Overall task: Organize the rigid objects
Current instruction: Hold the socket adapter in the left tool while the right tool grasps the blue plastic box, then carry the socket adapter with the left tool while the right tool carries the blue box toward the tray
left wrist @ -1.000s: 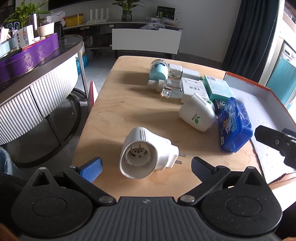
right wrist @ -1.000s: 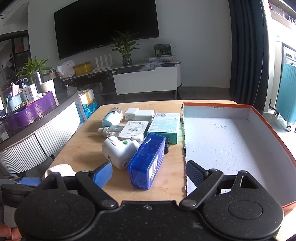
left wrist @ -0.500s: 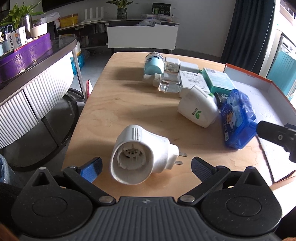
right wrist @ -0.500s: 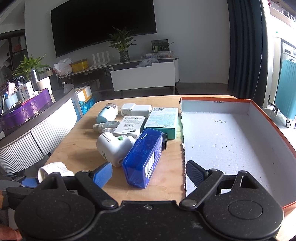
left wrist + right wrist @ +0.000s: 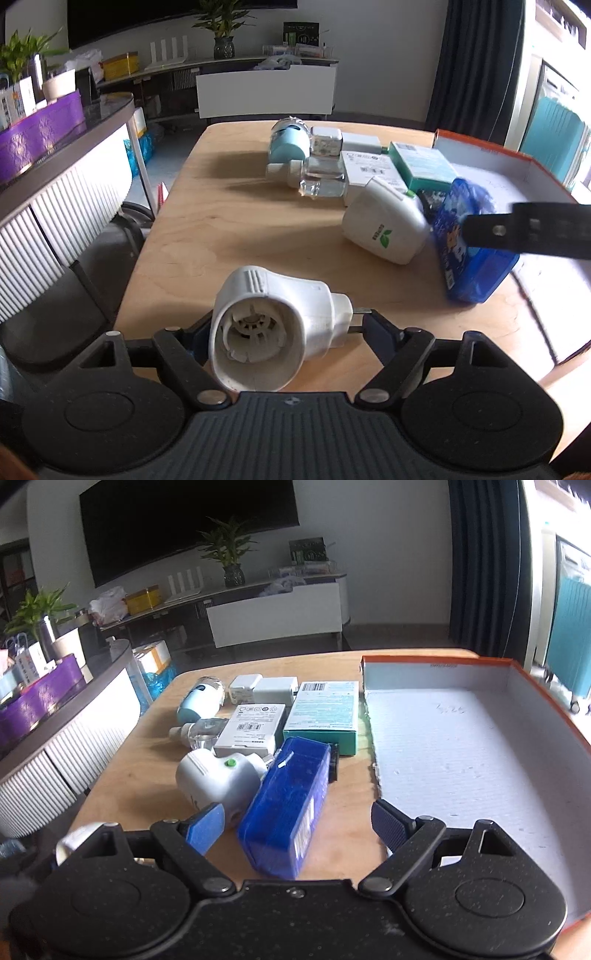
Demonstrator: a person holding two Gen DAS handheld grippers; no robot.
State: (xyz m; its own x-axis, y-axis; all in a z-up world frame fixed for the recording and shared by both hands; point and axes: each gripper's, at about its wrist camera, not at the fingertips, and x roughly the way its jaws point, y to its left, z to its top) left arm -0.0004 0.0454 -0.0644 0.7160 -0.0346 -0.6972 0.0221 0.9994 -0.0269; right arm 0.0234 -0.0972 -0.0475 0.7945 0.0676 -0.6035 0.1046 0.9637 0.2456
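My left gripper [image 5: 284,332] is shut on a white plug-in device [image 5: 273,328], its open round end facing the camera and its prongs against the right finger. My right gripper [image 5: 299,821] is open, with the near end of a blue plastic case [image 5: 288,805] between its fingers, not gripped. The blue case [image 5: 469,240] also shows in the left wrist view, partly behind my right gripper's finger [image 5: 532,230]. A second white plug-in device with a green leaf mark [image 5: 384,229] lies beside the case.
A white tray with an orange rim [image 5: 480,753] sits on the right of the wooden table [image 5: 229,229]. Behind the case lie a teal box [image 5: 325,712], a white box [image 5: 251,723], a clear bottle [image 5: 317,177], a light-blue device [image 5: 288,144] and white chargers [image 5: 266,688].
My left gripper closed on the white plug-in device, which now sits nearer the camera. My right gripper moved forward around the near end of the blue case and stays open.
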